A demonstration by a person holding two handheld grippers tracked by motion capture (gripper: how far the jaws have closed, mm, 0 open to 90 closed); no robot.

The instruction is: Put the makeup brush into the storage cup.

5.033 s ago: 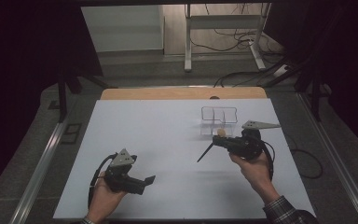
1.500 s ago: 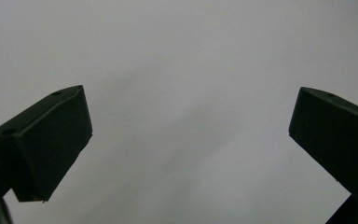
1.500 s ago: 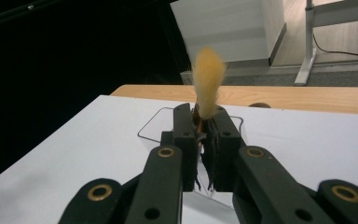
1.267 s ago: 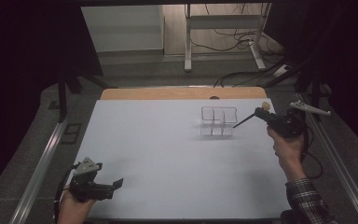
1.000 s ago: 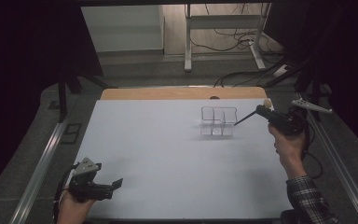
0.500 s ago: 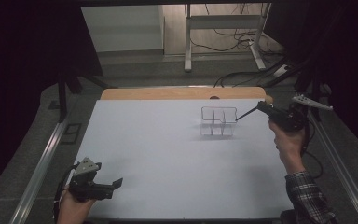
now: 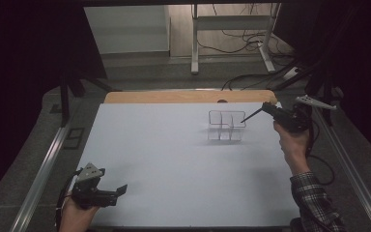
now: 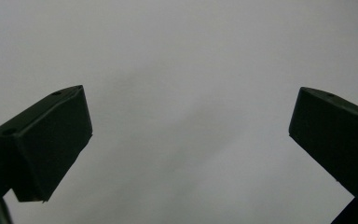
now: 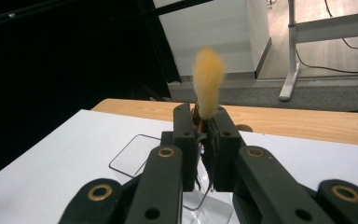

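- At the near left corner of the white worktop (image 7: 174, 159), the left gripper (image 7: 121, 189) rests in the person's hand, low over the surface; its fingers (image 8: 51, 135) stand wide apart with only bare worktop between them.
- Farther off, at the right edge of the worktop, the right hand (image 7: 290, 140) holds the right gripper (image 7: 265, 107) raised and aimed towards the middle of the worktop.
- Its fingers (image 9: 186, 140) are clamped narrow on a brush (image 9: 208, 88): the orange bristle tuft sticks up beyond the fingertips in the right gripper view, and the thin dark handle (image 7: 251, 115) slants down from the gripper in the high view.
- The handle's tip sits at the right rim of a clear divided holder (image 7: 227, 126), which stands on the worktop right of centre; whether it touches the rim I cannot tell.
- Beyond the white surface runs a wooden strip (image 7: 183, 96) of the worktop's far edge.
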